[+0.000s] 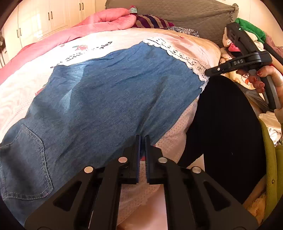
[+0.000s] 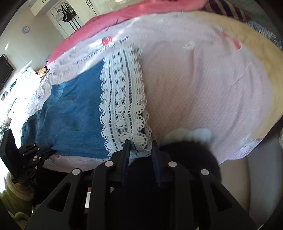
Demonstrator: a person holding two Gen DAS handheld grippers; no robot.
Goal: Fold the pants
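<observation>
Blue denim pants [image 1: 115,92] lie spread flat on a pale pink bedsheet [image 2: 203,88], back pocket at the left and a white lace hem [image 2: 123,99] at the right end. My left gripper [image 1: 142,138] is shut on the near edge of the pants, with blue cloth pinched between its pads. In the right wrist view the left gripper [image 2: 50,151] shows at the far left, at the same edge. My right gripper [image 2: 140,144] stands open at the near corner of the lace hem, and the lace lies loose between its fingers. The pants [image 2: 74,115] stretch from there toward the left gripper.
A pink quilt [image 1: 99,23] is bunched at the far side of the bed, a grey pillow [image 1: 185,16] behind it. Plush toys [image 1: 228,49] and clothes pile at the right. A large black shape [image 1: 221,132] fills the near right. White cupboards [image 1: 44,17] stand behind.
</observation>
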